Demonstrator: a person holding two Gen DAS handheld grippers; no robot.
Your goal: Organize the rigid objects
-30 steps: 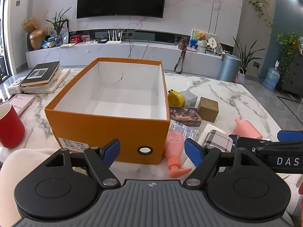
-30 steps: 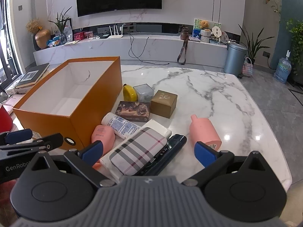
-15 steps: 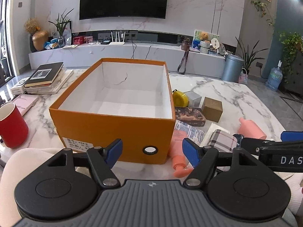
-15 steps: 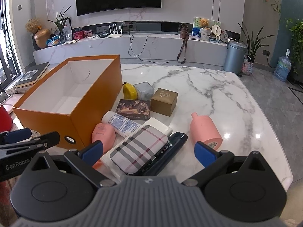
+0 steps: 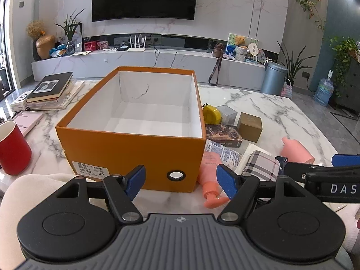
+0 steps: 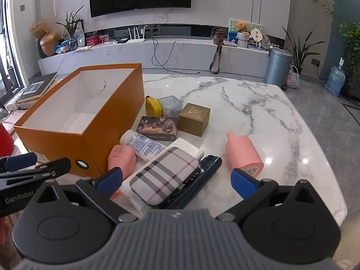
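Nothing packed yet: the orange box (image 5: pixel 130 148) sits empty.

Right of the box lie the plaid case (image 6: pixel 164 175), pink bottle (image 6: pixel 244 155), gold cube (image 6: pixel 194 118) and the rest; left gripper (image 5: pixel 181 181) and right gripper (image 6: pixel 176 181) both gape wide, holding nothing.

The red cup (image 5: pixel 12 148) is cut by the left edge; the plaid case (image 6: pixel 164 176) hides most of the dark case (image 6: pixel 202 175) and white box (image 6: pixel 186 145) beneath

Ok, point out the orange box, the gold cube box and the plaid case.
orange box (image 5: pixel 135 155): left wrist view, front wall.
gold cube box (image 6: pixel 194 119): right wrist view, top and front face.
plaid case (image 6: pixel 164 175): right wrist view, middle of its plaid face.
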